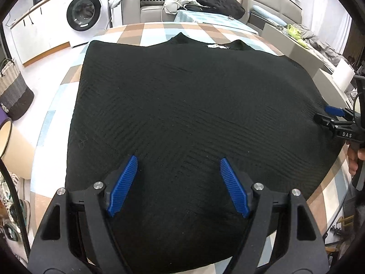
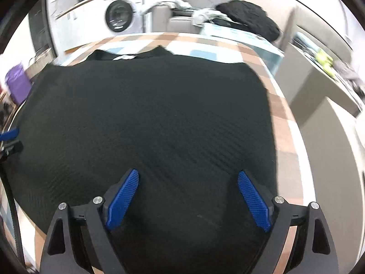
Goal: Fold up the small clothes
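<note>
- While the black garment (image 1: 182, 118) lies spread flat across the checked desk (image 1: 146, 34), the left wrist view shows no fold made in it: its collar, with a white label (image 1: 216, 46), points to the far edge, and the cloth reaches nearly from side to side. The left claw (image 1: 178, 186) hangs over the near hem with its blue fingers (image 1: 124, 186) apart and nothing between them. At the right edge of the view the right claw (image 1: 335, 116) sits by the garment's side.
- Seen from the right wrist, in a blurred view, the same black garment (image 2: 146, 123) covers most of the desk (image 2: 280, 118), smooth and unfolded. The right claw (image 2: 188, 199) stands wide apart above the near part of the cloth, gripping nothing.
- By my judgement the spreading is done and the folding itself is all left: neither claw has hold of an edge yet.
</note>
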`<state>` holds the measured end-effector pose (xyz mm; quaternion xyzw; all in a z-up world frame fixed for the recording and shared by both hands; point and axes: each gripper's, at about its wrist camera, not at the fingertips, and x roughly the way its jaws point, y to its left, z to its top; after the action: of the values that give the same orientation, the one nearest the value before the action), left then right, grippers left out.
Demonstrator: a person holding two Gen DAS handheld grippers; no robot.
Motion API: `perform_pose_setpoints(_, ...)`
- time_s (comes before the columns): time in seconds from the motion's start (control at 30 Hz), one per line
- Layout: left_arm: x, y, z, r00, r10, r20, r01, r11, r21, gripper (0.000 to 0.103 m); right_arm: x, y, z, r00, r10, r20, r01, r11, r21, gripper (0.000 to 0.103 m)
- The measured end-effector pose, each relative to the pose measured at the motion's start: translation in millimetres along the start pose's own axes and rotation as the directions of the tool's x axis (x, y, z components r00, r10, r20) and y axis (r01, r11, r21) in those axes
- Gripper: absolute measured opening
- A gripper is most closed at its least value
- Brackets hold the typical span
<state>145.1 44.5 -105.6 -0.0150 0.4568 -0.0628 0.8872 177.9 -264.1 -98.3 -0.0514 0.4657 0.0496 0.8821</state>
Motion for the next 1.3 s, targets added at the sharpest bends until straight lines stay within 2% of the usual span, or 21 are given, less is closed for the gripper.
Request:
perform_pose_setpoints(0.07, -1.4, 0.2, -1.0, 1.0, -0.004, 0.002, 0.004, 1.0, -0.008, 0.073, -9.1, 6.4, -0.8, 1.0, -0.004, 0.024, 0.004, 1.0, -0.005, 0.089)
perform_pose_setpoints(0.13, -4.2, 1.5, -0.6, 1.0, -0.016, 0.013, 0.016, 0.999, -0.03, 0.073, -20.2, 19.0, -3.4, 0.997, 0.04, 0.058, -0.039, 0.999, -0.019, 0.089)
perform_pose_setpoints(0.23, -9.1, 6.1, -2.2, 0.996, -0.078, 0.04, 0.081, 0.994, -0.077, 0.073, -26.0, 40.1, -7.3, 0.991, 0.115, 0.072, -0.11, 0.992, -0.067, 0.089)
perform_pose_setpoints(0.4, -10.1, 1.9, -3.8, 0.997, -0.066, 0.029, 0.067, 0.996, -0.058, 0.073, -9.4, 56.4, -3.2, 0.995, 0.095, 0.02, -0.093, 0.992, -0.087, 0.089)
perform_pose_setpoints(0.5, -11.8, -2.0, -7.8, 0.997, -0.075, 0.02, 0.076, 0.996, -0.05, 0.073, -7.1, 64.9, -6.0, 0.989, 0.149, -0.004, -0.148, 0.986, -0.071, 0.089)
perform_pose_setpoints(0.57, -13.7, -5.1, -13.3, 0.997, -0.07, 0.024, 0.071, 0.996, -0.047, 0.073, -11.8, 77.9, -12.9, 0.983, 0.186, -0.002, -0.185, 0.977, -0.11, 0.089)
perform_pose_setpoints(0.67, -19.3, -11.7, -21.4, 0.999, -0.033, 0.029, 0.034, 0.999, -0.033, 0.074, -20.4, 98.6, -24.7, 0.983, 0.184, 0.019, -0.178, 0.966, -0.189, 0.09)
perform_pose_setpoints(0.73, -22.6, -17.9, -31.7, 1.0, 0.015, 0.017, -0.015, 1.0, -0.007, 0.074, -20.8, 103.9, -31.8, 0.985, 0.168, 0.024, -0.159, 0.962, -0.222, 0.091)
perform_pose_setpoints(0.9, -38.2, -26.6, -60.4, 0.995, 0.087, 0.045, -0.088, 0.996, 0.025, 0.074, -23.1, 80.4, -45.6, 0.981, 0.193, 0.003, -0.189, 0.966, -0.176, 0.091)
perform_pose_setpoints(0.97, -41.9, -29.3, -64.1, 0.995, 0.092, 0.036, -0.093, 0.996, 0.02, 0.074, -27.0, 69.0, -52.2, 0.982, 0.188, 0.002, -0.185, 0.97, -0.16, 0.091)
perform_pose_setpoints(1.07, -49.6, -36.0, -61.6, 0.997, 0.062, 0.052, -0.061, 0.998, -0.029, 0.074, -34.8, 61.4, -57.0, 0.984, 0.176, 0.008, -0.174, 0.976, -0.134, 0.091)
perform_pose_setpoints(1.13, -50.3, -51.4, -55.1, 0.997, -0.008, 0.072, 0.009, 1.0, -0.01, 0.074, -42.7, 69.1, -54.9, 0.977, 0.212, 0.036, -0.205, 0.967, -0.154, 0.091)
perform_pose_setpoints(1.23, -40.7, -75.6, -48.6, 0.996, -0.061, 0.067, 0.058, 0.997, 0.04, 0.074, -41.8, 87.3, -53.6, 0.969, 0.246, 0.032, -0.236, 0.953, -0.19, 0.091)
perform_pose_setpoints(1.3, -29.5, -86.9, -49.5, 0.997, -0.074, 0.032, 0.072, 0.996, 0.06, 0.074, -36.7, 96.4, -54.6, 0.97, 0.241, 0.028, -0.23, 0.949, -0.215, 0.091)
